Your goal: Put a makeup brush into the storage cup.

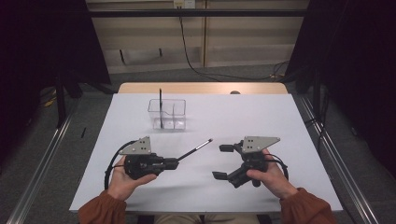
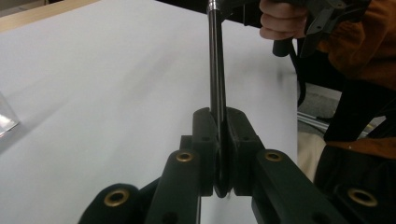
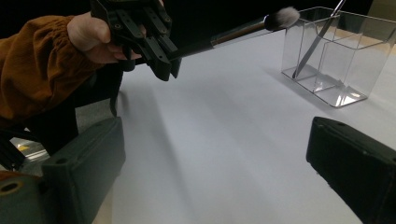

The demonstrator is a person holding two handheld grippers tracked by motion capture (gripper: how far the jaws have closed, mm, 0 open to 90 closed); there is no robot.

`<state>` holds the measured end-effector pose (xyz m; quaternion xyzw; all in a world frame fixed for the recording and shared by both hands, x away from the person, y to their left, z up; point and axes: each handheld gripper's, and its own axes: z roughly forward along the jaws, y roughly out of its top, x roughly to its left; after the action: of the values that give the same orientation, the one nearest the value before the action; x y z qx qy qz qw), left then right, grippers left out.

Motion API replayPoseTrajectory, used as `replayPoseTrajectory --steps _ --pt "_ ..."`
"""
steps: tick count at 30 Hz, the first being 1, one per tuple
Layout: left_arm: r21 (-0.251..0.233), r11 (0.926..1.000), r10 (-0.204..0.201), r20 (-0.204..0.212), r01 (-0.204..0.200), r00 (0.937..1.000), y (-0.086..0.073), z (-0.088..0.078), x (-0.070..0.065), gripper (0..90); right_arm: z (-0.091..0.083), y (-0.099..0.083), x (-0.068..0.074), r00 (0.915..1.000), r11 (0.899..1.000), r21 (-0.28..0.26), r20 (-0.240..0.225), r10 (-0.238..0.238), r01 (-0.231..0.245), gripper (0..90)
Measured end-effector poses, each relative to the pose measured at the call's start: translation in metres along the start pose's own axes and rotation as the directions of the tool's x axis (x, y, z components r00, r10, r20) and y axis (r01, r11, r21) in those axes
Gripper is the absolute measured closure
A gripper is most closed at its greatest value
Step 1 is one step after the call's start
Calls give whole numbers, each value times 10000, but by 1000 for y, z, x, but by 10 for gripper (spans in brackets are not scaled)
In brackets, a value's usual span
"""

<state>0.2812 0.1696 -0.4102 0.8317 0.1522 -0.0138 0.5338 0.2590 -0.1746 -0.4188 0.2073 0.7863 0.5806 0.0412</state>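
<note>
My left gripper is shut on the black handle of a makeup brush, which points up and right with its tip off the white table. In the left gripper view the pads clamp the brush handle. My right gripper stands wide open to the right of the brush tip, with nothing between its fingers. In the right gripper view the brush ends in pale bristles beside a clear divided box. A second slim dark-handled tool stands in that box.
The box stands at the back left of the white sheet. A bare wooden strip runs along the table's far edge. Metal rails flank the table on both sides. A black cable hangs behind.
</note>
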Motion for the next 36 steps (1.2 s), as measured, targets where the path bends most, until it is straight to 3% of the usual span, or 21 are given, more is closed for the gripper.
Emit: replayPoseTrajectory --steps 2,5,8,14,21,25,31,36 --pt "-43 10000 42 -3 -42 10000 -1 3 -2 839 0 1 0 9999 9998 -138 -89 144 -145 33" --pt "-168 9997 153 20 -152 9999 -2 8 -4 839 0 2 2 9999 9999 -155 128 39 -37 61" --pt "-372 9992 135 130 -130 9998 -3 12 -5 838 -1 4 1 9994 9991 -255 37 341 -340 83" --pt "-794 9968 100 166 -86 9998 -4 15 -7 838 -2 7 1 9985 9976 -526 296 461 -445 77" --pt "-1069 9942 105 308 -72 9995 -6 21 -9 838 0 10 2 9984 9970 -701 424 370 -340 202" --pt "-1158 9932 114 332 -75 9994 -7 23 -9 839 1 11 2 9971 9978 -634 723 215 -169 243" --pt "-1214 9926 125 392 -77 9992 -8 26 -10 839 1 14 3 9982 9960 -896 603 53 2 317" --pt "-1221 9924 172 370 -126 9992 -9 28 -10 839 1 16 2 9992 9952 -967 361 166 -130 392"
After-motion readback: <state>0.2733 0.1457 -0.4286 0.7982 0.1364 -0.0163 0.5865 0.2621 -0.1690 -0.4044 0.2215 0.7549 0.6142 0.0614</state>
